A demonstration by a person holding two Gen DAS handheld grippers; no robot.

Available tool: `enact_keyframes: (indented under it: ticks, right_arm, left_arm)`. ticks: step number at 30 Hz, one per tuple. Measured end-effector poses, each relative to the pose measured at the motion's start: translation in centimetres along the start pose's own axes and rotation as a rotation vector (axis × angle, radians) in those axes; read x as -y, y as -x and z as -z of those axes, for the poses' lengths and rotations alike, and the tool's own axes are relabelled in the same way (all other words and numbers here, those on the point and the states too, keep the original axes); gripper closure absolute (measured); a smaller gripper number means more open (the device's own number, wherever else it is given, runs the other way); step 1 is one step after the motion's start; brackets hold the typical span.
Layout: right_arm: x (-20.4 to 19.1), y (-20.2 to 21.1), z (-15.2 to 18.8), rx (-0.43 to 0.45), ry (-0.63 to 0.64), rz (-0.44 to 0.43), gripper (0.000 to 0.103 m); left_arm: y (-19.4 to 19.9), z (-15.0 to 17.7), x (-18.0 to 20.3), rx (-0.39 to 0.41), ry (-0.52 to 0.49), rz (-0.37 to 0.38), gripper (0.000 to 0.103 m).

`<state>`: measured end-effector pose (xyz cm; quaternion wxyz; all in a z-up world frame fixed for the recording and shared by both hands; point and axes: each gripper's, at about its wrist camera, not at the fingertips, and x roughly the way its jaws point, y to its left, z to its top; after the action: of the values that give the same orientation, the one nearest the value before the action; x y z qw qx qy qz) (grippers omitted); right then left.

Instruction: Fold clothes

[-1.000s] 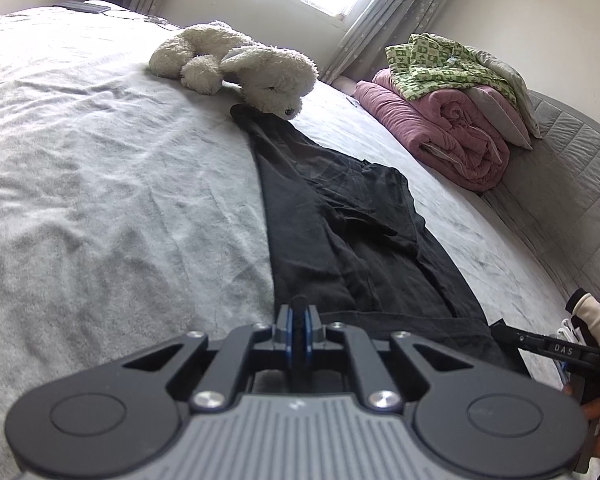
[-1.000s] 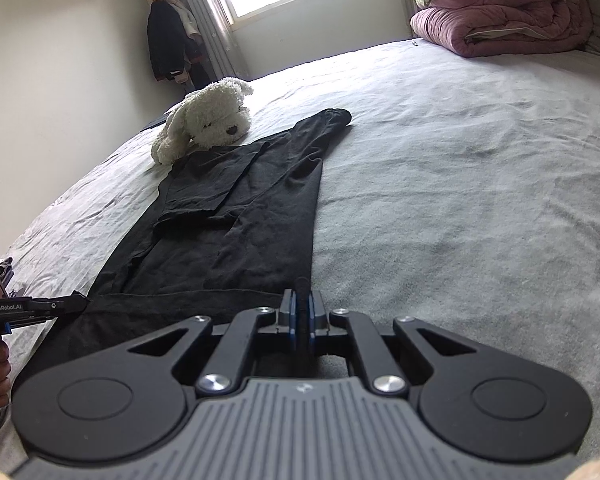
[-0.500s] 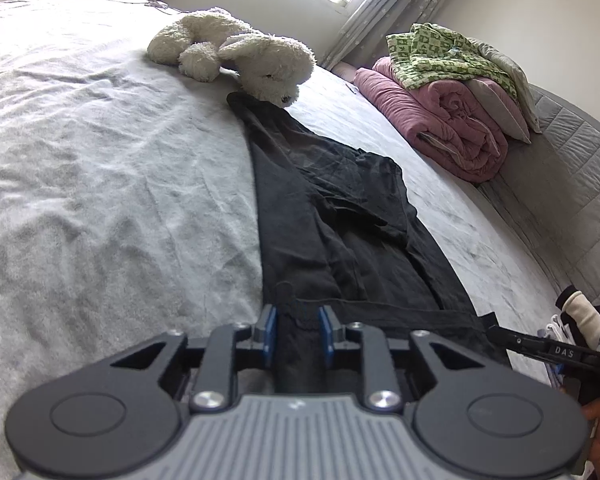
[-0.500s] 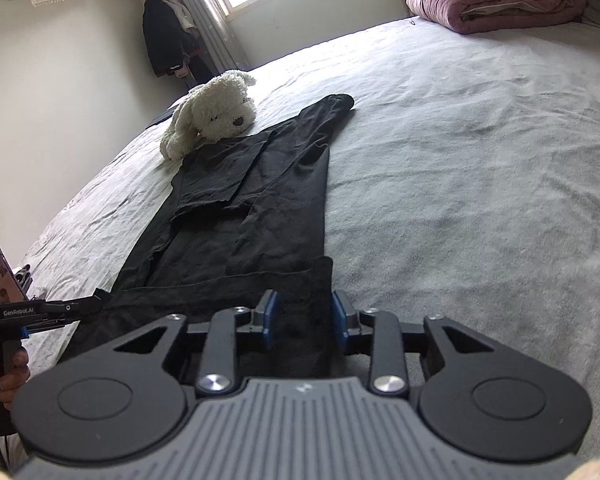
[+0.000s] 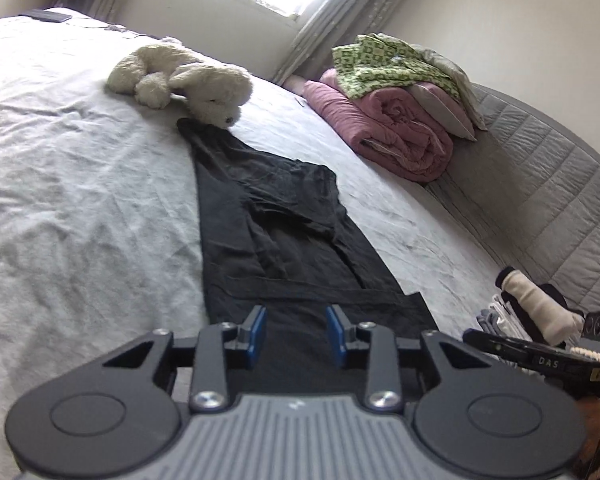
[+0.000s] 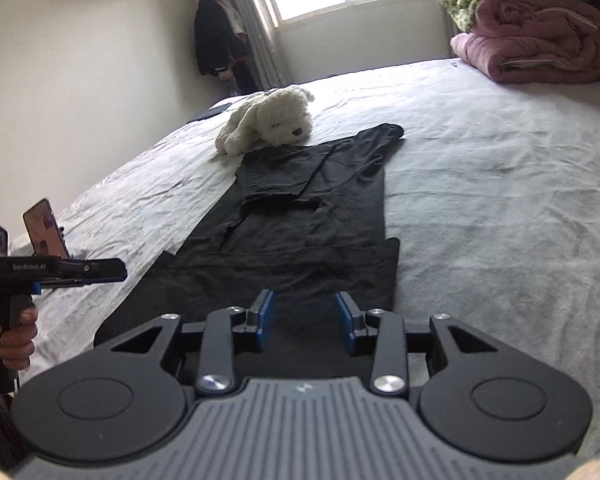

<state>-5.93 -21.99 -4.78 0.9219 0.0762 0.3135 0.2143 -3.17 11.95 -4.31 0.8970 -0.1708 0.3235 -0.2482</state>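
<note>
A black garment (image 5: 284, 236) lies flat and lengthwise on the grey bed, its near hem folded over into a band. My left gripper (image 5: 297, 334) is open just above that near hem, nothing between its blue pads. The same garment (image 6: 312, 220) fills the middle of the right wrist view, and my right gripper (image 6: 306, 322) hovers open over its near edge, also holding nothing. Each gripper appears in the other's view, the left gripper (image 6: 80, 272) at the left and the right gripper (image 5: 532, 354) at the right.
A white plush dog (image 5: 188, 78) lies at the garment's far end. Rolled pink quilts with a green cloth (image 5: 396, 124) are stacked by the grey padded headboard (image 5: 560, 192). A phone (image 6: 44, 228) stands at the bed's left edge. Grey sheet (image 6: 500, 200) spreads on both sides.
Both grippers were shut on the garment's near hem a second ago. They have opened, let the hem drop onto the bed, and lifted and drawn back slightly.
</note>
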Motion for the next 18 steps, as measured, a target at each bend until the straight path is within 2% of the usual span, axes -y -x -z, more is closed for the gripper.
enact_keyframes:
  ticks: [2, 4, 5, 6, 8, 9, 11, 14, 15, 16, 18]
  right_arm:
    - [-1.9, -1.1, 0.8, -0.02, 0.087, -0.002, 0.064]
    - [-1.3, -0.8, 1.6, -0.031, 0.104, 0.006, 0.064]
    - [-0.9, -0.7, 2.0, -0.036, 0.113, 0.009, 0.072]
    - [-0.5, -0.5, 2.4, -0.042, 0.121, 0.013, 0.075]
    - [0.2, -0.2, 3.2, -0.053, 0.138, 0.02, 0.075]
    - [0.5, -0.1, 3.6, -0.058, 0.146, 0.024, 0.076]
    - [1.5, 0.7, 4.2, -0.061, 0.137, 0.032, 0.088]
    - [3.0, 2.3, 4.7, -0.056, 0.065, 0.015, 0.09]
    - [3.0, 2.5, 4.6, -0.059, 0.052, 0.026, 0.089]
    - [3.0, 2.8, 4.4, -0.063, 0.041, 0.037, 0.077]
    - [3.0, 3.3, 3.8, -0.063, 0.007, 0.039, 0.074]
  left_arm:
    - [-1.1, 1.5, 1.3, -0.043, -0.077, 0.006, 0.07]
    - [-2.1, 3.0, 2.4, -0.091, -0.175, -0.008, 0.07]
    - [-2.1, 3.9, 2.7, -0.1, -0.246, -0.027, 0.072]
    - [-1.8, 4.6, 2.8, -0.091, -0.317, -0.039, 0.076]
    - [-0.5, 5.2, 2.0, -0.082, -0.349, -0.03, 0.079]
    - [0.1, 5.2, 1.3, -0.083, -0.332, -0.021, 0.079]
    - [1.4, 5.3, -0.1, -0.082, -0.292, -0.01, 0.085]
    - [2.7, 5.4, -1.6, -0.085, -0.237, 0.003, 0.088]
    - [3.0, 5.2, -1.8, -0.09, -0.217, 0.004, 0.088]
    - [3.3, 5.0, -2.0, -0.095, -0.196, 0.005, 0.088]
    - [3.8, 4.1, -2.5, -0.104, -0.097, 0.016, 0.084]
